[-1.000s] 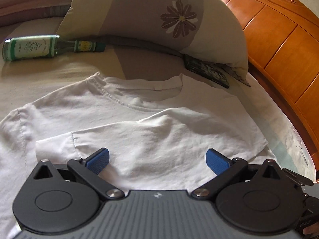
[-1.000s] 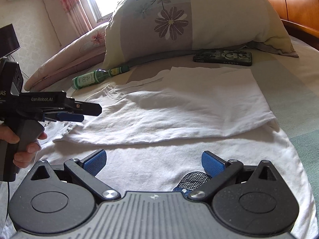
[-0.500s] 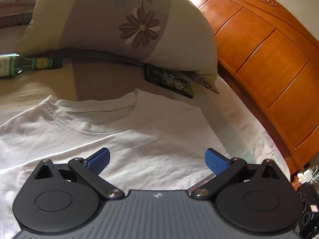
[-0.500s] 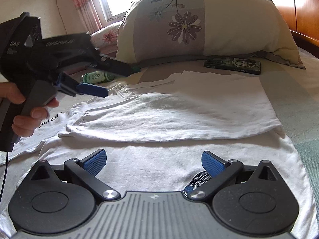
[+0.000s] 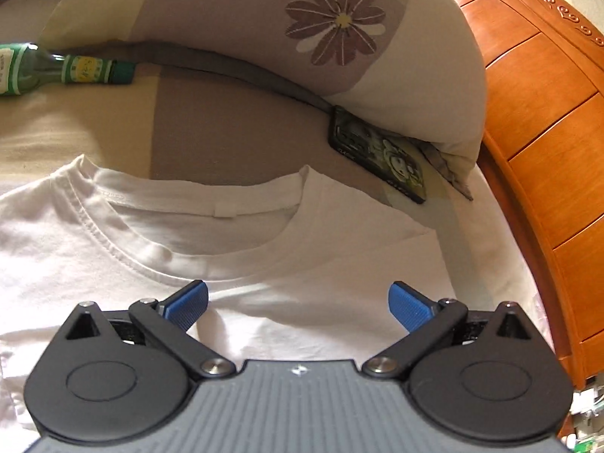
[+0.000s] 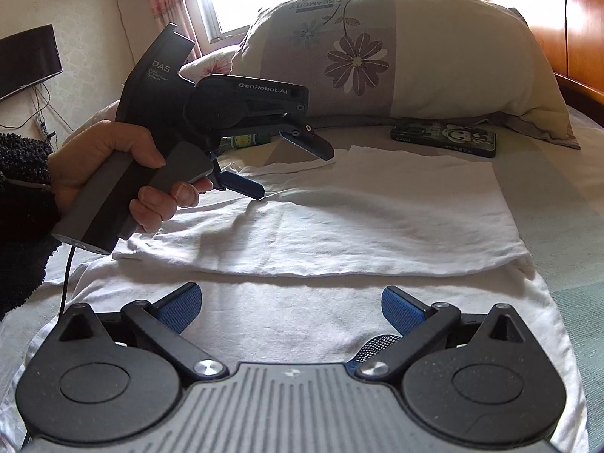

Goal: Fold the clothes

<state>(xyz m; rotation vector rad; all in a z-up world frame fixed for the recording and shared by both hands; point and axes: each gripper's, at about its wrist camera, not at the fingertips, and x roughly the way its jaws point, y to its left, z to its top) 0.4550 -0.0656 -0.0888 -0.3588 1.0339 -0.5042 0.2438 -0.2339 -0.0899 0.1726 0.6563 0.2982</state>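
Note:
A white T-shirt (image 5: 321, 260) lies flat on the bed, its round collar (image 5: 124, 241) facing the pillow. In the right wrist view the same T-shirt (image 6: 377, 219) has one side folded over its middle. My left gripper (image 5: 298, 302) hovers open just below the collar, nothing between its blue pads. From the right wrist view the left gripper (image 6: 277, 168) is held by a hand (image 6: 124, 173) above the collar area, jaws apart. My right gripper (image 6: 291, 307) stands open over the shirt's lower part, empty.
A big flowered pillow (image 5: 302, 37) lies at the bed's head. A dark phone case (image 5: 381, 158) rests under its corner, and a green bottle (image 5: 64, 71) lies to the left. The wooden headboard (image 5: 547, 132) runs along the right. A dark sleeve (image 6: 19, 219) enters from the left.
My left gripper has travelled from the folded sleeve towards the collar and closer to the pillow, staying open. The right gripper has hardly moved.

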